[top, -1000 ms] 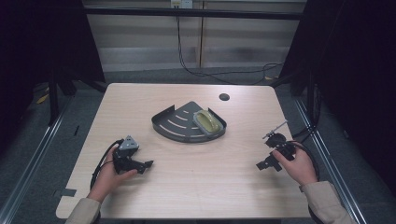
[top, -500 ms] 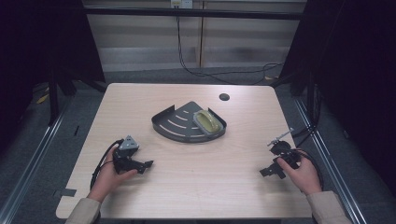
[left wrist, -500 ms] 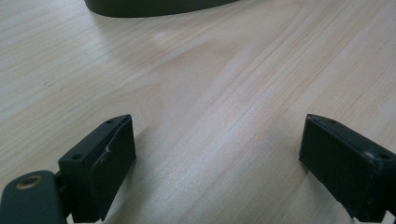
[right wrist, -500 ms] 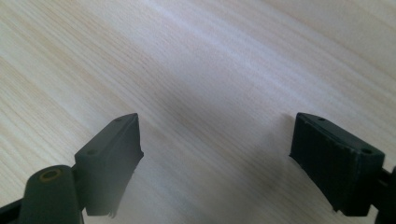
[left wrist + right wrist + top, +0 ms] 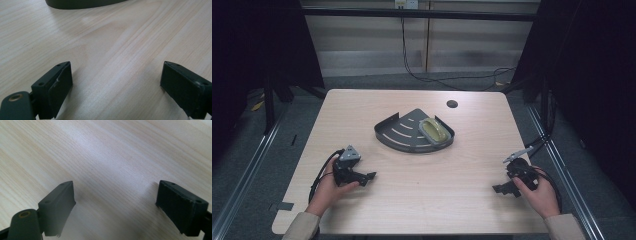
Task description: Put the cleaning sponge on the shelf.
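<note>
Sitting near the middle of the light wooden table (image 5: 362, 115) is a dark tray (image 5: 402, 134) shaped like a slice of a circle, with a curved front wall. A small yellow-green thing in a pale holder (image 5: 434, 131) lies inside the tray on its right side. The left gripper (image 5: 362, 177) is held by the person's left hand (image 5: 331, 186) near the front left of the table, well apart from the tray. Its jaws are spread wide with bare wood between them, and nothing is held; the tray's dark edge (image 5: 85, 3) shows far ahead in the left gripper view. The right gripper (image 5: 504, 188) is in the right hand (image 5: 539, 194) near the front right corner. Its jaws are wide too, with bare wood between. A small dark round hole (image 5: 452, 104) sits farther back on the table.
</note>
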`<state>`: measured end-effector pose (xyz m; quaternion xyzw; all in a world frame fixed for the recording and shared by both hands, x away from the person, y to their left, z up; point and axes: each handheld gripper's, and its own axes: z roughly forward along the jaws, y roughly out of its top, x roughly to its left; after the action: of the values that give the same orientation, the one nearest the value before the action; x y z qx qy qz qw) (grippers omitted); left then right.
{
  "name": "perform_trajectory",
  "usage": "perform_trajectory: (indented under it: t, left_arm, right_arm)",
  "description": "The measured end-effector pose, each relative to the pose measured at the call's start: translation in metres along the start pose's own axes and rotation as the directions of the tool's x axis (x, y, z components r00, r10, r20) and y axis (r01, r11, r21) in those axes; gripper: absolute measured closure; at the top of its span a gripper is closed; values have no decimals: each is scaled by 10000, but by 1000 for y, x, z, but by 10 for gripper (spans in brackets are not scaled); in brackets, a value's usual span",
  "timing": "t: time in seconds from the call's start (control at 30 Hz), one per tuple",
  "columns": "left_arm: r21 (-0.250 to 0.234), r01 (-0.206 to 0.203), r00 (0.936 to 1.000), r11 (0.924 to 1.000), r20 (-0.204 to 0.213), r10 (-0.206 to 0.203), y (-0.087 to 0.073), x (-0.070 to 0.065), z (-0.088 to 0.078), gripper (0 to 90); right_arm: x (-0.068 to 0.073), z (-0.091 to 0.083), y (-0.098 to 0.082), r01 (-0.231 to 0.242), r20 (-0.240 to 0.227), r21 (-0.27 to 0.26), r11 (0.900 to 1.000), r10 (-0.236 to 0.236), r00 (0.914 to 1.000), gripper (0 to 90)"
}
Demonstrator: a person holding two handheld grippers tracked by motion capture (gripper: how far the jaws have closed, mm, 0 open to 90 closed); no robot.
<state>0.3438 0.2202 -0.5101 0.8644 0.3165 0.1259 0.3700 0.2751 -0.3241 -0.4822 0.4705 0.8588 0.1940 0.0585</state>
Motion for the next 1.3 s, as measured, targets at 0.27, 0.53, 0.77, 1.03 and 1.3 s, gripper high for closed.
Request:
perform_trajectory:
  t: [0.27,0.53,0.77,1.03,1.3]
  left_arm:
    - [0,-1,10000,10000,1,1,0,0,0,101]
    - [8,-9,10000,10000,0,9,0,0,0,102]
    - [10,-10,10000,10000,4,10,0,0,0,101]
    - [11,-12,10000,10000,6,12,0,0,0,101]
    - [9,-8,10000,10000,4,8,0,0,0,101]
  right_arm:
    - [5,3,-15,235,409,-1189,9926,-188,9990,126]
    - [3,6,-23,185,564,-2104,9774,-67,9984,114]
    - [1,13,-32,297,569,-3345,9419,-113,9983,112]
    - [0,17,-35,314,529,-3822,9235,-121,9985,111]
    - [0,17,-34,310,527,-3820,9237,-117,9985,109]
